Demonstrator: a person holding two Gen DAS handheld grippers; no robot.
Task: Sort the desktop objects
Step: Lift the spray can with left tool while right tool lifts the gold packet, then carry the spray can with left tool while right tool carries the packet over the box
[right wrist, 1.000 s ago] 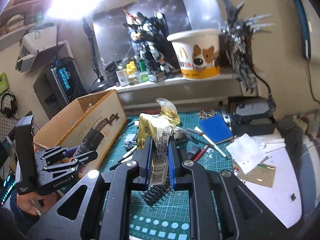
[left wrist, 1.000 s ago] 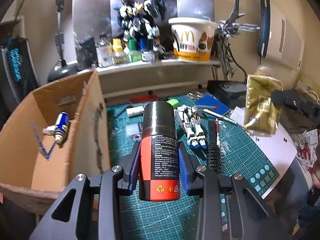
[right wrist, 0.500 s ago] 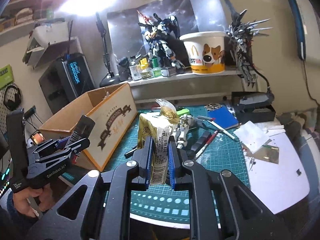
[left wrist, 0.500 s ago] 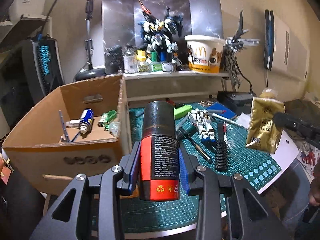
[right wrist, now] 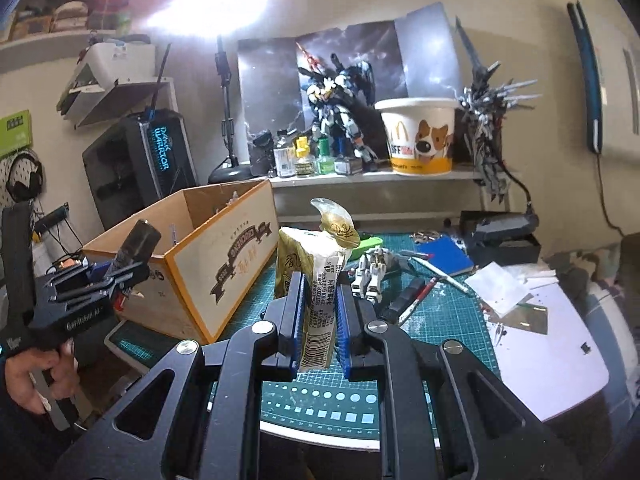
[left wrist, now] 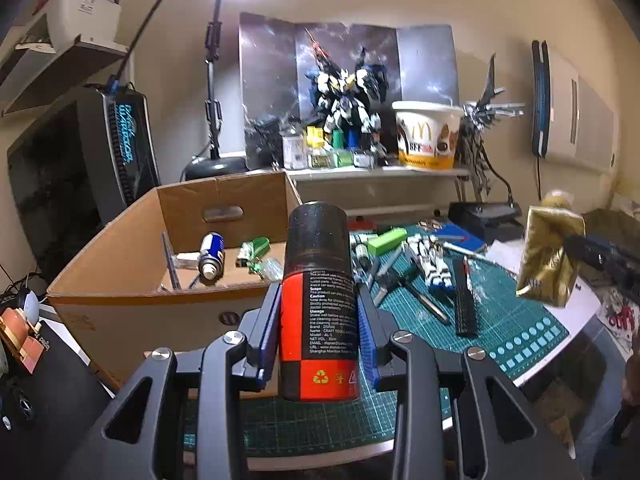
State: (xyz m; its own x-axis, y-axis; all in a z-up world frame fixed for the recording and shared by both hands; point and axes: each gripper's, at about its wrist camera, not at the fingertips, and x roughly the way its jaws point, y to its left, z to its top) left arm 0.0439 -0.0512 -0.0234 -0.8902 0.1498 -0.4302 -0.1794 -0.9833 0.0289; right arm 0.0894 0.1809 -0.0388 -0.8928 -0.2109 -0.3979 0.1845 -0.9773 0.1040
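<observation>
My left gripper (left wrist: 319,300) is shut on a red and black spray can (left wrist: 318,304), held upright in the air off the near edge of the green cutting mat (left wrist: 504,312). A cardboard box (left wrist: 132,300) stands open just left of it, with a blue can (left wrist: 211,254) and small green items inside. My right gripper (right wrist: 322,304) is shut on a crumpled gold snack bag (right wrist: 316,276), held above the mat's front edge. In the left wrist view the same gold bag (left wrist: 548,256) hangs at the right. The right wrist view catches the left gripper (right wrist: 120,268) at the left, beside the box (right wrist: 224,264).
On the mat lie a white robot model (left wrist: 434,260), a black brush (left wrist: 464,300), pens, a green block (left wrist: 386,239) and a blue notebook (right wrist: 444,256). White paper sheets (right wrist: 552,344) cover the right side. A shelf behind carries bottles, a model figure and a paper bucket (left wrist: 426,136).
Both grippers have drawn back from the desk toward its near edge, each keeping its load. More of the box's inside and the room to the left now shows.
</observation>
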